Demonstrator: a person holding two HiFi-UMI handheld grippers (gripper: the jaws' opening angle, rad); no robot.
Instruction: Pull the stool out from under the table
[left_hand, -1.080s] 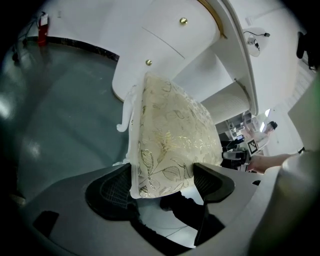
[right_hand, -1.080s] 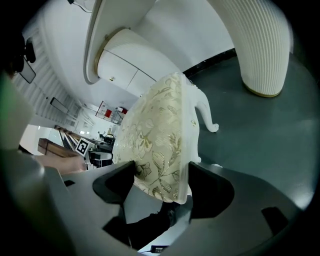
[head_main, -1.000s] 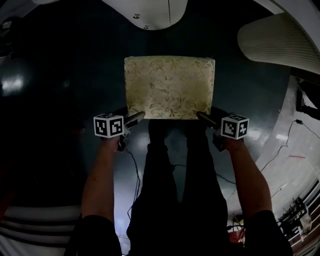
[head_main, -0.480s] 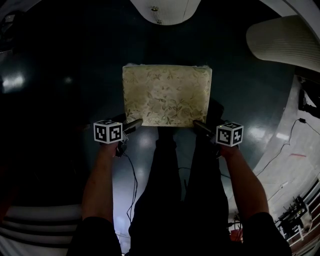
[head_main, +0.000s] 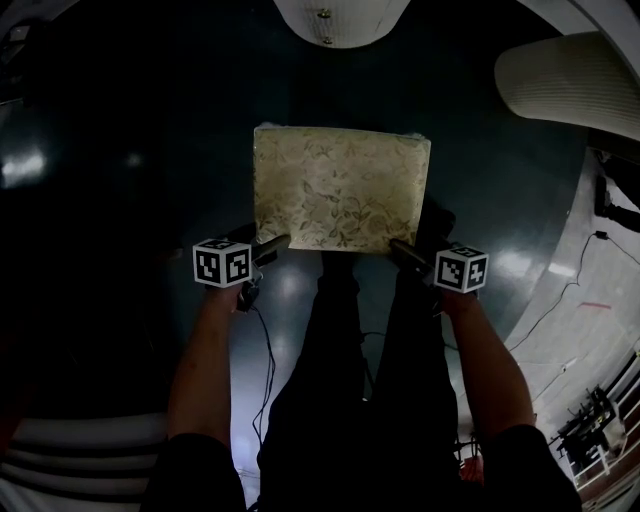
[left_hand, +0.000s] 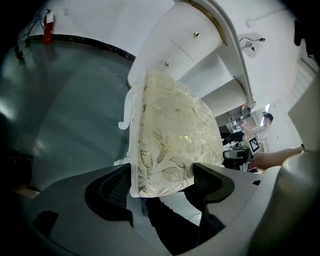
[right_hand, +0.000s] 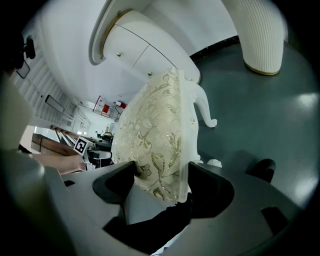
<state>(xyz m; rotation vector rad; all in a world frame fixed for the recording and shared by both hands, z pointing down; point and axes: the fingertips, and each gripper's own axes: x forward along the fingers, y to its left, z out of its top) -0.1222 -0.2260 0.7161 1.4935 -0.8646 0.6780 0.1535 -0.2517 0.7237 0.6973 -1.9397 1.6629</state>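
The stool (head_main: 340, 190) has a cream cushion with a gold leaf pattern and stands on the dark floor in front of me. Its white curved legs (left_hand: 126, 111) show in both gripper views. My left gripper (head_main: 280, 243) is shut on the cushion's near left corner; in the left gripper view the cushion (left_hand: 175, 135) sits pinched between the jaws of that gripper (left_hand: 162, 181). My right gripper (head_main: 397, 247) is shut on the near right corner, where the cushion (right_hand: 155, 130) fills the gap in the right gripper (right_hand: 161, 181).
A white table (head_main: 340, 20) with drawer knobs hangs over the floor beyond the stool, with a gap between them. A white ribbed pedestal (head_main: 570, 80) stands at the upper right. The person's dark legs (head_main: 350, 380) are just behind the stool, and a cable (head_main: 268, 345) trails on the floor.
The stool has slid toward me with both grippers holding it, and the gap between it and the white table has widened.
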